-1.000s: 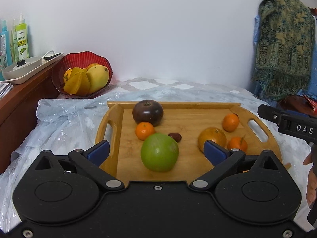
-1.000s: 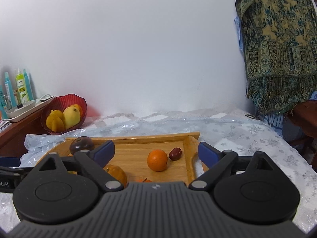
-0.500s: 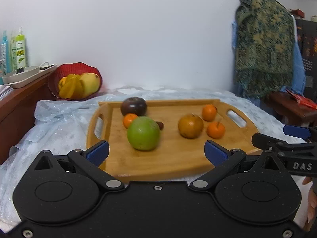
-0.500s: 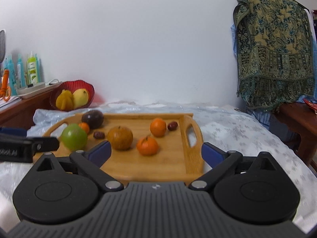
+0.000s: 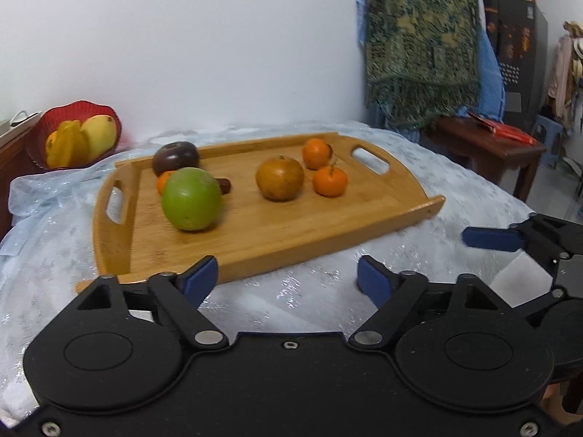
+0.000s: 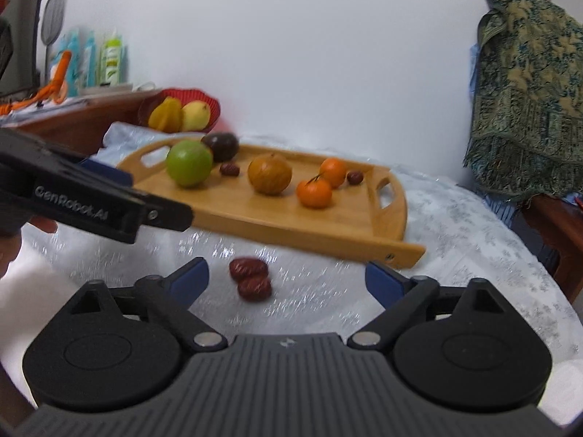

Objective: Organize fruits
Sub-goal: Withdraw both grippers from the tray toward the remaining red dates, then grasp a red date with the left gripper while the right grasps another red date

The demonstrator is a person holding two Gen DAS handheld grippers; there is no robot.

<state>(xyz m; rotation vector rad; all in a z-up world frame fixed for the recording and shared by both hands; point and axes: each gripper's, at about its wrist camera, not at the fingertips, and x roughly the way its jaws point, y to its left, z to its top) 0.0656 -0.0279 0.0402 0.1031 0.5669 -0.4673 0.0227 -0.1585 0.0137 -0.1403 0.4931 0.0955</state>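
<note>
Right wrist view: my right claw [image 6: 286, 278] is closing, empty, over two red dates [image 6: 250, 279] lying just before the wooden tray [image 6: 288, 218]; my left claw [image 5: 288, 275], also closing empty, hangs before that tray.

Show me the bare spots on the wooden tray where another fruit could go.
The tray's near strip, between the fruit row and its front edge, is bare. So is the gap between the green fruit and the brown fruit, though narrow. It is crowded at the back left, around the dark purple fruit, and around the tangerines.
</note>
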